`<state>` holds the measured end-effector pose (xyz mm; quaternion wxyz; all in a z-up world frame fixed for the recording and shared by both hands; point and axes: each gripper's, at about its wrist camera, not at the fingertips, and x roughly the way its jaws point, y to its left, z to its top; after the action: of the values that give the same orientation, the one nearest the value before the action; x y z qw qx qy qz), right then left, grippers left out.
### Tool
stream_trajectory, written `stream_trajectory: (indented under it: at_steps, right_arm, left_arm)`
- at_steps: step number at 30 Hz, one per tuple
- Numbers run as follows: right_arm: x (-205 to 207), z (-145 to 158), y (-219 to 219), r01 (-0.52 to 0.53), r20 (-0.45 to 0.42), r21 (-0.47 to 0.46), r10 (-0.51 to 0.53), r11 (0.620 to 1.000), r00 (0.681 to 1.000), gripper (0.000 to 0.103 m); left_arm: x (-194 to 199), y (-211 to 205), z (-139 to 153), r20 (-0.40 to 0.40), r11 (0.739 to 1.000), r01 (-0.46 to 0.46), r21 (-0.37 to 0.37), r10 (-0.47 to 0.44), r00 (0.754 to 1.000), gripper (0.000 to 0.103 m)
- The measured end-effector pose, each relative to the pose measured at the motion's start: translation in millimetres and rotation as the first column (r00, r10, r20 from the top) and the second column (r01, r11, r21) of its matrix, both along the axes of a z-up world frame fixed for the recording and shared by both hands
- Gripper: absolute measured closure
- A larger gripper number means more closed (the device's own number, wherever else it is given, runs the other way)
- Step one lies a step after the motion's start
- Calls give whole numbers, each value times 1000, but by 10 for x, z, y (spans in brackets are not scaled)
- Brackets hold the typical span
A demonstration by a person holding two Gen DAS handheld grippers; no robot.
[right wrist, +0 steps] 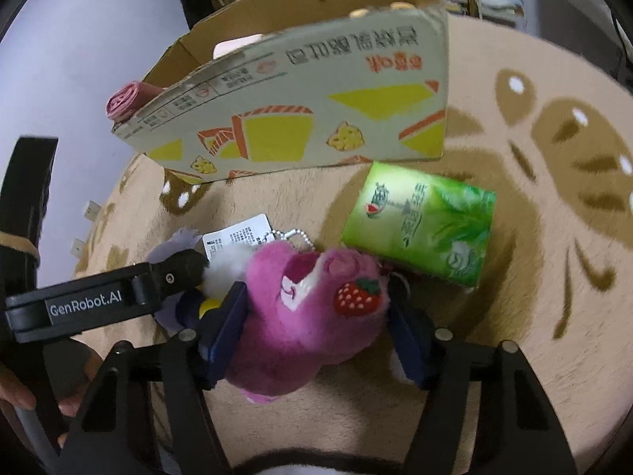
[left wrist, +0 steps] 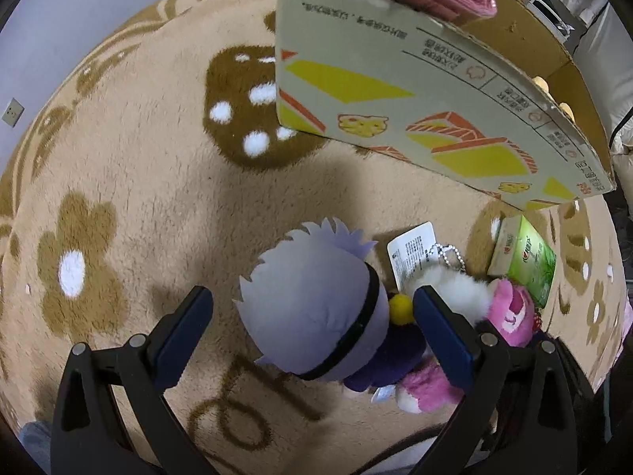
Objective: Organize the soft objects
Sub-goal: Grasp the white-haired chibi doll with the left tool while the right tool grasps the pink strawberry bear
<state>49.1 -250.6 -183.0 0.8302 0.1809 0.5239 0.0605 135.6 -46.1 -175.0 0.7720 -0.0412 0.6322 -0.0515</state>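
1. Our left tool [left wrist: 312,308] stands open around the grey-haired plush doll with a black headband and navy body [left wrist: 316,308], which lies on the beige flower-patterned carpet [left wrist: 130,198]. Neither finger appears to press it, so a careless close could pinch the neighbouring white fluff and drag both toys along.
2. Our right tool [right wrist: 316,316] straddles the pink furry bear with a strawberry patch [right wrist: 304,304]; whether it squeezes or merely brackets it, we cannot tell. The bear's ball chain and white paper tag [right wrist: 237,237] could snag the doll.
3. The printed cardboard box [right wrist: 316,118] carries Chinese lettering we cannot read; the other tool's arm reads "GenRobot.AI"; the green tissue pack [right wrist: 423,221] shows blurred characters.
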Motion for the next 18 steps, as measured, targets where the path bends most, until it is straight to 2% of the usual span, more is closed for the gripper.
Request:
stream_trajectory:
  at_steps: [3,8,12,14,18]
  right_arm:
    - [2,4,-12,5,6,8,-5,1000,1000,35]
    - [-30,72,-42,20,27,3,-20,1000,999,36]
    - [-89,171,-83,35,60,-10,-34,999,998,36]
    - [-121,213,-102,44,80,-7,-44,999,996,36]
    - [-185,320,-147,61,130,-11,-59,998,990,36]
  left_arm:
    - [17,-2,-61,-38,1000,0,-24,-1,999,3]
    - [-40,8,-59,-36,996,-15,-86,12,999,23]
    - [-83,-9,52,20,997,2,-78,-1,1000,33]
    - [-136,2,120,48,997,-1,-81,5,999,42]
    - [-131,25,150,67,997,10,-76,-5,998,46]
